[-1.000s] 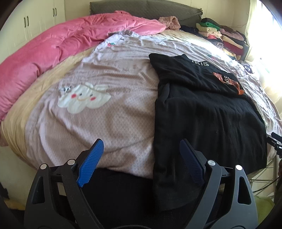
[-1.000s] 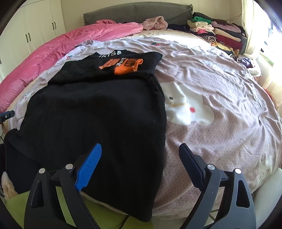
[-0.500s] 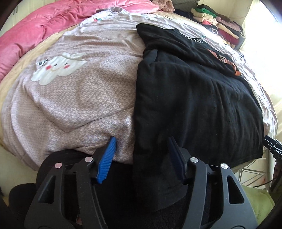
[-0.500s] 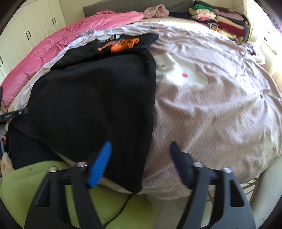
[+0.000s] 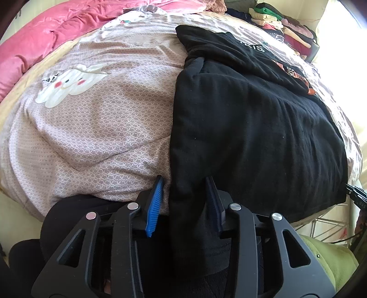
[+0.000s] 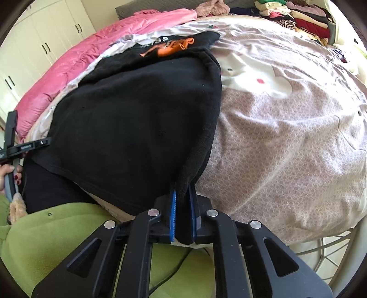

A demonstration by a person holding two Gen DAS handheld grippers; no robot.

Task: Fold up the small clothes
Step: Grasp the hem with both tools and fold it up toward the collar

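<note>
A black garment [image 5: 252, 128] with an orange print [image 6: 174, 47] near its far end lies flat on the mauve bed cover [image 5: 103, 128]. Its near hem hangs over the bed's front edge. In the left wrist view my left gripper [image 5: 184, 183] straddles the hem's left corner; its jaws are closing, the cloth is between them, and a gap shows beside the blue pad [image 5: 156, 201]. In the right wrist view my right gripper [image 6: 182, 190] is shut on the right hem corner of the black garment [image 6: 137, 114], the cloth pinched between both pads.
A pink quilt [image 5: 45, 34] lies along the bed's far left. Folded clothes [image 6: 305, 18] are stacked at the far right corner. Green fabric [image 6: 57, 233] sits below the bed edge. White wardrobe doors [image 6: 45, 45] stand to the left. A hand [image 6: 9, 174] holds the left gripper's handle.
Both grippers dropped to the garment's near hem and their jaws narrowed. The right one has gone from wide open to clamped on the cloth; the left one now straddles the other corner.
</note>
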